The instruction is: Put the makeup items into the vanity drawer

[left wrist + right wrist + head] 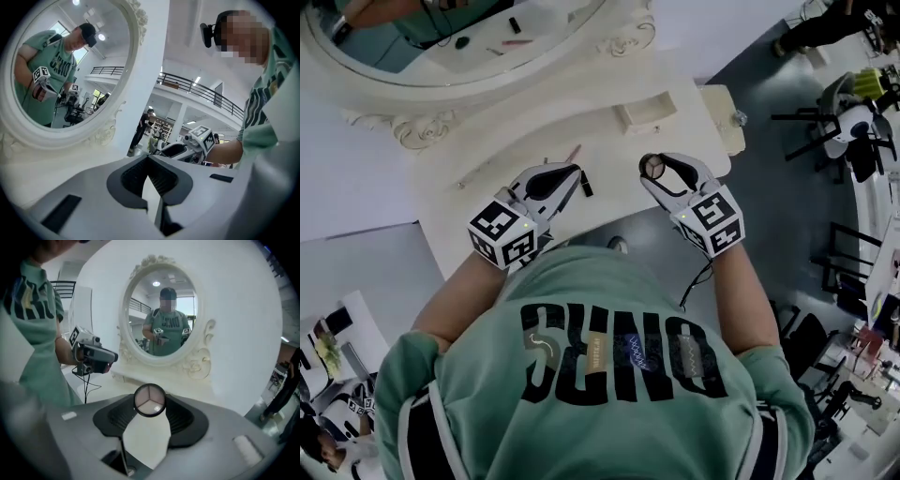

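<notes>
My right gripper (654, 170) is shut on a small round compact (653, 167) with a pale three-part face, held above the right part of the white vanity top (487, 211). The right gripper view shows that compact (150, 399) pinched between the dark pads (180, 416). My left gripper (577, 175) hovers over the middle of the vanity top, its jaws touching at the tips (149, 158) with nothing between them. Just beyond its tips lie a thin pink stick (573, 154) and a short black tube (587, 186).
An oval mirror (441, 47) in an ornate white frame stands at the back of the vanity. A small open box compartment (645, 114) sits on the top at the back right. A cream panel with a knob (739, 118) juts out at the right end. Chairs (853, 122) stand on the grey floor to the right.
</notes>
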